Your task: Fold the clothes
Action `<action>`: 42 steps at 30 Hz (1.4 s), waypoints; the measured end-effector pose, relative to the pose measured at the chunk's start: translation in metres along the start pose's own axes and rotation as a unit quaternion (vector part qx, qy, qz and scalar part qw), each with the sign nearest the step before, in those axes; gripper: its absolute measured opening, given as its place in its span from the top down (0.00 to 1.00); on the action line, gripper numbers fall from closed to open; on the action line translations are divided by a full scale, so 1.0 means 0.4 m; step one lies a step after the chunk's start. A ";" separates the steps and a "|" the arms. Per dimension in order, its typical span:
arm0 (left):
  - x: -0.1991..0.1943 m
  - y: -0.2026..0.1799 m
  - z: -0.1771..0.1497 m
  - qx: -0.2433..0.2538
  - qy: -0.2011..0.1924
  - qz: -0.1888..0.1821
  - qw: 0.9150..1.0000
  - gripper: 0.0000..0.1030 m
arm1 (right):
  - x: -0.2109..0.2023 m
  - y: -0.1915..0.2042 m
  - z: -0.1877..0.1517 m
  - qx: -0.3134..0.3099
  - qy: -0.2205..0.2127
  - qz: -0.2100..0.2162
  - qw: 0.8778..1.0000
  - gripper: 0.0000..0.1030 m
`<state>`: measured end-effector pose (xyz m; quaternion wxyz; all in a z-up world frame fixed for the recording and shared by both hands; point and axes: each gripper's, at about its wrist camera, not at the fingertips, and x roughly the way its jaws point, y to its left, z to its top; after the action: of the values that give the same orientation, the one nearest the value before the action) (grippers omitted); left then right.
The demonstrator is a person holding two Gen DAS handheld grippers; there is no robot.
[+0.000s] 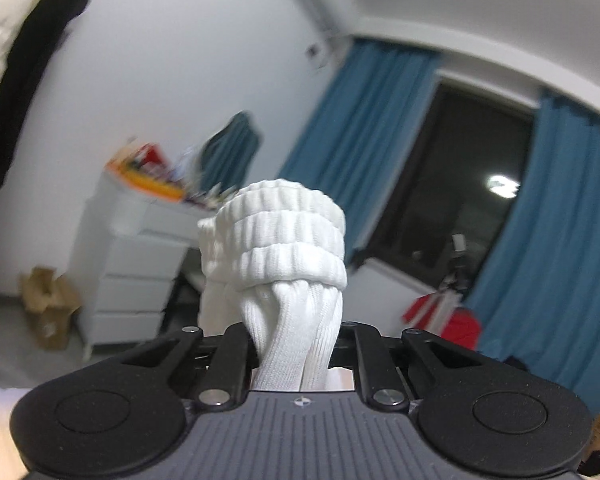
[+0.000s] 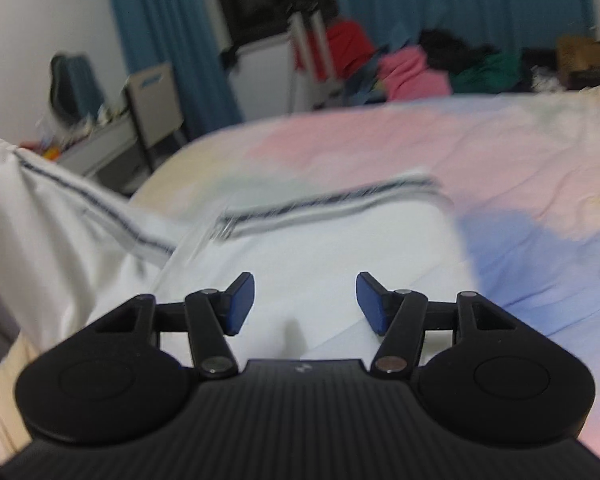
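The left gripper [image 1: 296, 356] was clamped on the bunched ribbed waistband [image 1: 284, 232] of the white garment [image 2: 300, 248], held level, high above the bed [image 2: 520, 168]. Felt like that thick wad could slip out, since only a bunch was pinched. The right gripper [image 2: 305, 304] hung spread and empty just over the garment on the bed, tilted down, so nothing pinned the fabric.

In the left wrist view, the left gripper [image 1: 294, 344] holds a bunched garment waistband [image 1: 280, 240] upright before the camera. Behind it a chest of drawers [image 1: 132, 264] stands against the wall, a cardboard box [image 1: 48, 304] on the floor to its left, a window [image 1: 452, 184] to the right between curtains [image 1: 352, 120]. In the right wrist view, the right gripper [image 2: 305, 304] hangs over the garment [image 2: 320, 248] spread on the bed [image 2: 520, 184]; a clothes pile [image 2: 416, 72] lies behind the bed.
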<state>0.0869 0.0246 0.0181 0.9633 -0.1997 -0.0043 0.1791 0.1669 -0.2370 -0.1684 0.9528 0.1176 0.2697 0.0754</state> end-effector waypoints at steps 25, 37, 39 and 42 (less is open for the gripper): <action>-0.037 -0.610 -0.744 0.399 0.130 -0.232 0.878 0.75 | -0.003 -0.401 0.032 0.253 -0.066 -0.071 0.962 0.41; 0.014 -0.375 -0.567 0.457 0.189 -0.256 0.830 0.03 | 0.041 -0.371 -0.013 0.318 -0.044 0.047 0.946 0.41; -0.018 -0.324 -0.556 0.479 0.175 -0.254 0.822 0.03 | 0.045 -0.359 -0.020 0.326 -0.037 0.053 0.943 0.41; 0.003 -0.255 -0.523 0.506 0.153 -0.213 0.822 0.04 | 0.031 -0.339 -0.025 0.325 -0.044 0.031 0.944 0.36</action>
<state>0.1397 -0.1426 -0.1352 0.9316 0.2965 0.1919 -0.0861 0.1828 -0.3629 -0.2187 0.8708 0.4324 0.2339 0.0076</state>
